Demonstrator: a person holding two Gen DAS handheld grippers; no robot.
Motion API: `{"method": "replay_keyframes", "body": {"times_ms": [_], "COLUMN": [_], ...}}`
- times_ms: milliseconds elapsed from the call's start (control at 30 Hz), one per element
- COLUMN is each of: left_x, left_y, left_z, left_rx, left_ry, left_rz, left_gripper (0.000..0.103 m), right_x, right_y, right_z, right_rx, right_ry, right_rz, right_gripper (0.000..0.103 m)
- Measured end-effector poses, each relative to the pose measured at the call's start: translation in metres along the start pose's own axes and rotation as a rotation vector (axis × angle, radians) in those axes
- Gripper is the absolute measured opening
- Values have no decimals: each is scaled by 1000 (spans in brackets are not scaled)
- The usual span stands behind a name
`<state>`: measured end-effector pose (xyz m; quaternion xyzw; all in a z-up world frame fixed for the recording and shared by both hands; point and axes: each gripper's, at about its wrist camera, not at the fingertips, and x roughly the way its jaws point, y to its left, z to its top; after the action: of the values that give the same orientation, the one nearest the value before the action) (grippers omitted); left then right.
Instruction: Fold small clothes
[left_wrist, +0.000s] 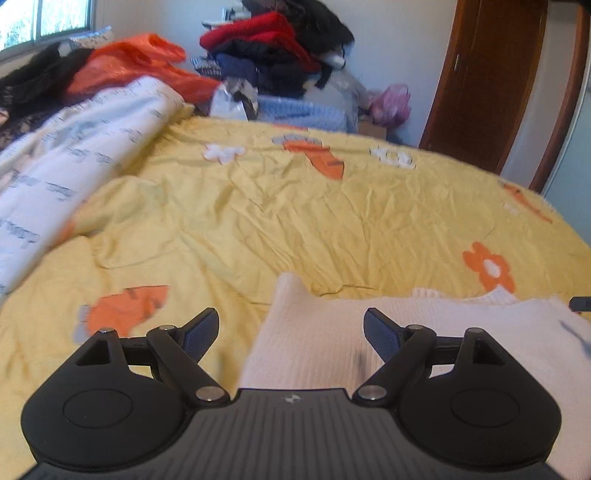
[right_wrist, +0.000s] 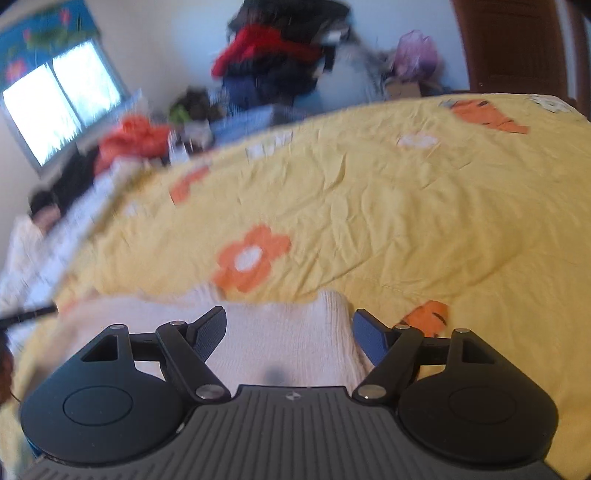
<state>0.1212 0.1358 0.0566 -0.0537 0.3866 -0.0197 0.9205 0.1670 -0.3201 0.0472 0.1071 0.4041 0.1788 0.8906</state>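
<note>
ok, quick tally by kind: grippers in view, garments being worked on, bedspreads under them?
Grippers: 2, left gripper and right gripper, both open
White knit garment: 1
Yellow floral bedspread: 1
Total: 4

left hand-held gripper (left_wrist: 291, 332): wide open, the two fingers far apart
left fingers (left_wrist: 201, 334): dark ribbed pads that face each other, with nothing pinched between them
left pose: tips forward and down, the black body low in its own view
right hand-held gripper (right_wrist: 289, 332): open too, with a big gap between the fingers
right fingers (right_wrist: 212, 332): one dark pad on the left, one blue-looking pad on the right, and nothing is squeezed
right pose: points forward and down; its view is tilted and blurry
hands: the person's hands that hold the tools cannot be seen in either view
</note>
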Motion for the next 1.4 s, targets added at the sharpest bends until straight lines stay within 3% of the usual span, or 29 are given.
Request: {"method": "replay_keyframes", "body": {"times_ms": [67, 100, 133, 167, 233, 333, 367, 467, 567, 633, 667, 700, 767, 867, 1000, 1100, 1133, 1167, 1200, 1267, 1400], "left_x": [22, 29, 35, 37, 30, 10, 12, 44, 39, 24, 13, 2, -25, -46, -18, 20, 28, 28, 28, 29, 29], "left_y": [-8, -12, -16, -21, -30, -36, -36, -38, -42, -41, -41, -41, -41, -52, -98, -105, -101, -96, -93, -82, -79], "left_z": [2, 1, 1, 0, 3, 6, 7, -4, -9, -8, -7, -8, -10, -16, -24, -32, -37, -45, -46, -43, -43], "left_rx": [12, 29, 53, 87, 137, 150, 140, 147, 178, 190, 205, 214, 181, 118, 234, 256, 258, 251, 236, 174, 155], "left_ry": [51, 72, 89, 90, 44, -73, -77, 21, -13, -42, -66, -92, -156, -194, -130, -17, -12, -69, -72, -58, -58], "left_rz": [-13, -10, 5, 16, 27, 56, 72, 127, 159, 163, 186, 214, 257, 163, 130, 185, 195, 209, 235, 201, 192], "left_gripper": [84, 64, 29, 20, 14, 14, 14, 14, 18, 24, 25, 25, 28, 30, 30, 30, 38, 48, 64, 66, 68], "right_x": [22, 29, 34, 32, 25, -6, -13, 11, 21, 14, 10, 2, -23, -51, -30, 1, 12, 22, 32, 26, 28], "right_y": [3, 3, 4, 7, 9, -4, -12, -26, -18, -16, -15, -14, -4, 17, 58, 70, 69, 64, 57, 45, 46], "right_z": [-2, -3, -7, -10, -12, -6, -6, -16, -24, -22, -22, -22, -25, -32, -33, -30, -32, -36, -42, -46, -48], "right_rx": [-45, -41, -44, -69, -83, -14, 28, 70, 44, 66, 70, 65, 32, 43, -64, -113, -122, -135, -140, -83, -85], "right_ry": [48, 69, 92, 80, 49, -86, -123, -51, -55, -65, -66, -86, -183, -297, -242, -168, -136, -97, -53, -89, -87], "right_rz": [-62, -57, -14, 16, 14, 32, 43, -20, -57, -74, -89, -110, -146, -78, 5, -64, -101, -161, -217, -159, -165], "right_gripper": [61, 41, 24, 22, 14, 13, 12, 12, 15, 52, 61, 67, 66, 65, 71, 71, 73, 74, 75, 75, 75]}}
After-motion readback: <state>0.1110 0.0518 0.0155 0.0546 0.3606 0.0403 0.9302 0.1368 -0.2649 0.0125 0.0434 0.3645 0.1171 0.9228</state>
